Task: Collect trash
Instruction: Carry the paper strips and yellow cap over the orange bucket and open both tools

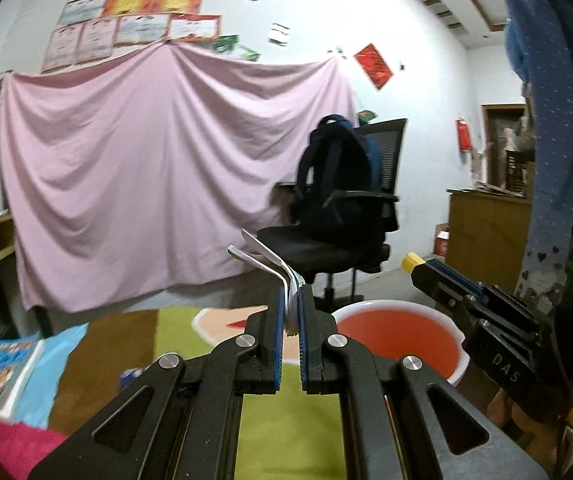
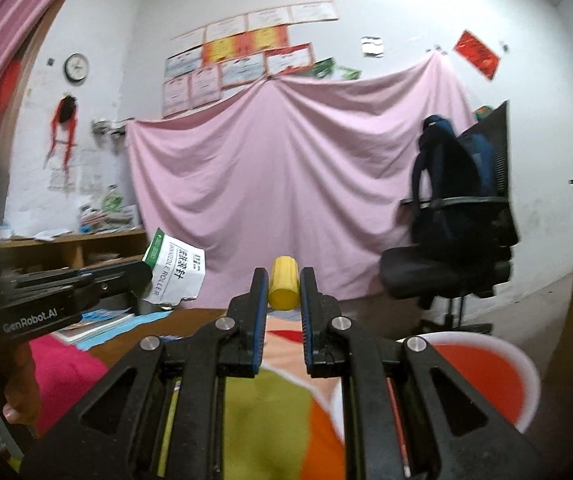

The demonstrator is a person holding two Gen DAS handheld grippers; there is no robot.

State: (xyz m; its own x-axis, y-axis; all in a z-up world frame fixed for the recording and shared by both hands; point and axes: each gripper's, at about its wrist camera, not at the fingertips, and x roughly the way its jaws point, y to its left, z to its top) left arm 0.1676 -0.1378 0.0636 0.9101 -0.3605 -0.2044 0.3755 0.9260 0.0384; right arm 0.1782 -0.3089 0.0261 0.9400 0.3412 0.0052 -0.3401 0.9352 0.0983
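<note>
Beyond a patterned mat (image 1: 286, 420) — red basin (image 1: 398, 344), nothing visible inside.

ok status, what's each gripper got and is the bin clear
Left gripper shut on white packet. Right gripper shut on yellow cylinder. Red bin open below, nothing blocking.

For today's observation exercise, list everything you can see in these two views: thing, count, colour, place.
white packet: one, white and green, in left gripper
yellow cylinder: one, between right jaws
basin: one, red inside, white rim, low right
pink sheet: one, hung on wall
office chair: one, black, right
backpack: one, dark blue, on chair
certificates: several, above sheet
clock: one, left wall
book: one, low left
left gripper: one, black, shut
right gripper: one, black, gripping
</note>
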